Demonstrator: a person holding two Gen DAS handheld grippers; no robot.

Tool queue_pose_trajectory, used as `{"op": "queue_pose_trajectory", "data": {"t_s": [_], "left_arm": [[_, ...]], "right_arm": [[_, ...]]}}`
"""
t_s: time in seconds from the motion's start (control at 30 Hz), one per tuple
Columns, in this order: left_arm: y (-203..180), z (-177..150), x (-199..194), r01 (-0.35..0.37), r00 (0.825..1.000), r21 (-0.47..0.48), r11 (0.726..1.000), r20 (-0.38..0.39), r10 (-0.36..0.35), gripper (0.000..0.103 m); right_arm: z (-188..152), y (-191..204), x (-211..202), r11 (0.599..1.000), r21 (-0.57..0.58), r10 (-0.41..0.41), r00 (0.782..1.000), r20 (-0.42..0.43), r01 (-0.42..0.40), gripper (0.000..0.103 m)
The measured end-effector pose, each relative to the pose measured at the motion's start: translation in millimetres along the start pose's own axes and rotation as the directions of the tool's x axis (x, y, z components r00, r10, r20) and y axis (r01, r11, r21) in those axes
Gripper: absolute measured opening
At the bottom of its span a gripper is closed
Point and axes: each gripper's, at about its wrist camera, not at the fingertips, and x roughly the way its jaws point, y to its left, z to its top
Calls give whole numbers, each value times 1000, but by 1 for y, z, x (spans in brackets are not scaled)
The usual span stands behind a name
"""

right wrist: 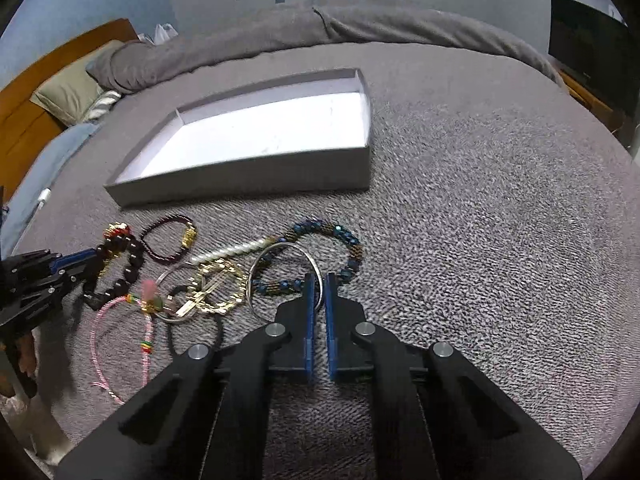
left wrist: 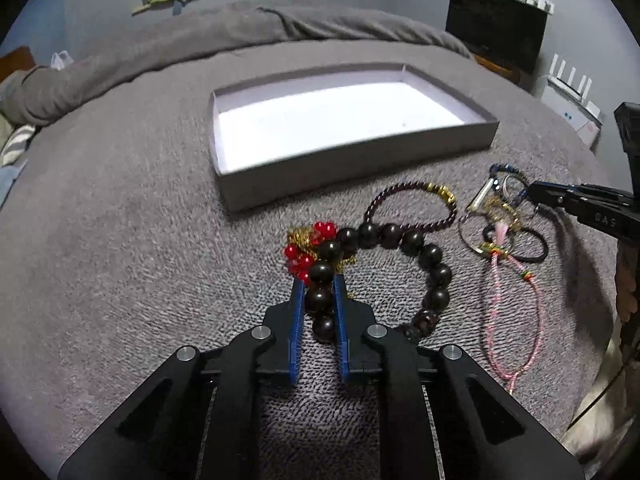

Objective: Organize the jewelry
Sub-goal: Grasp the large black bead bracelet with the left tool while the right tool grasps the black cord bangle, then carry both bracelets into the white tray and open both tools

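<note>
A pile of jewelry lies on the grey bedspread in front of an empty grey box [left wrist: 360, 160] with a white floor, also in the right wrist view [right wrist: 248, 180]. My left gripper [left wrist: 319, 286] is shut on a dark wooden bead bracelet [left wrist: 434, 258], seen from the side in the right wrist view [right wrist: 120, 264]. A red bead and gold chain piece [left wrist: 308, 242] lies under it. My right gripper [right wrist: 319, 284] is shut on a thin silver bangle [right wrist: 280, 248], which overlaps a blue bead bracelet [right wrist: 344, 236]. The right gripper also shows in the left wrist view [left wrist: 534, 192].
A purple cord bracelet [left wrist: 412, 200], a pink string bracelet [left wrist: 516, 320], a gold chain [right wrist: 224, 288], a black hair tie [right wrist: 196, 332] and a white pearl strand [right wrist: 228, 254] lie between the grippers. A rolled grey duvet [right wrist: 320, 28] lies behind the box.
</note>
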Motion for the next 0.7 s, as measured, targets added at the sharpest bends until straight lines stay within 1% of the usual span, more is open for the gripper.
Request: {"op": "queue_pose_trajectory", "data": {"t_s": [0.17, 0.33, 0.43, 0.57, 0.7], "left_arm": [[-4, 3, -17, 11, 999, 26, 1000, 46, -12, 15], [-7, 17, -42, 15, 993, 47, 999, 114, -20, 15], [-7, 29, -58, 20, 988, 57, 998, 150, -28, 15], [-3, 52, -76, -9, 979, 60, 998, 204, -3, 15], [7, 84, -81, -39, 968, 58, 998, 250, 23, 15]], "right_arm": [[2, 3, -13, 1000, -10, 10, 999, 51, -10, 4], [16, 8, -28, 999, -44, 13, 995, 96, -9, 3], [28, 11, -36, 998, -68, 10, 992, 123, -1, 3], [50, 11, -44, 996, -89, 8, 988, 157, 6, 3], [78, 13, -38, 995, -99, 8, 983, 183, 11, 3]]}}
